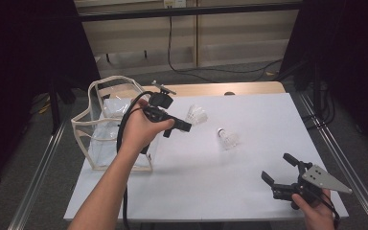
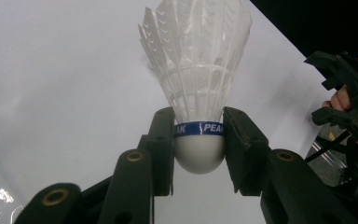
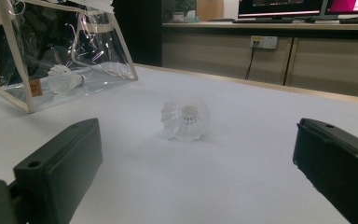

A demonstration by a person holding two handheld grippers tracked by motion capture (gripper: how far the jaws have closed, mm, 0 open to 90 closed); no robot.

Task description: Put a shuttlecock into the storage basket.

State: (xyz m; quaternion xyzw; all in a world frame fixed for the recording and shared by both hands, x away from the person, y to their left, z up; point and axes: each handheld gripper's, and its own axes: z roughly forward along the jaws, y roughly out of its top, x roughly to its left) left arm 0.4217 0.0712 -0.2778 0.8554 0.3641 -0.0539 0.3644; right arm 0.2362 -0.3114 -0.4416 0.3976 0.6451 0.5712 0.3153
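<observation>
White plastic skirt up, round cork down, a shuttlecock (image 2: pixel 198 93) sits clamped in the left gripper (image 1: pixel 184 125), the two pads pressing on the cork at its blue band. Seen from above, that gripper hangs above the table (image 1: pixel 249 191) just beside the clear bag (image 1: pixel 96 127), its jaws pointing away from the bag. The step in hand looks like carrying this shuttle into the bag. To do it well, I judge the grip should stay on the cork, never on the thin skirt, which would crumple. The hand must swing back over the bag's open top, tip the shuttle down past the cream rim, and only then let the pads part, low enough that the shuttle does not bounce out.

A second shuttle (image 1: pixel 227 138) lies on its side on the table, farther from the bag than the held one. The right gripper (image 1: pixel 279 168) rests well away from the bag at the table's near edge, jaws wide apart and empty, aimed at that second shuttle. A third shuttle (image 3: pixel 65 79) already lies inside the bag.

The blue band reads "PEAK", with a cut-off "AK" before it. The bag carries a small brown tag (image 3: pixel 36 87), too blurred to read.
</observation>
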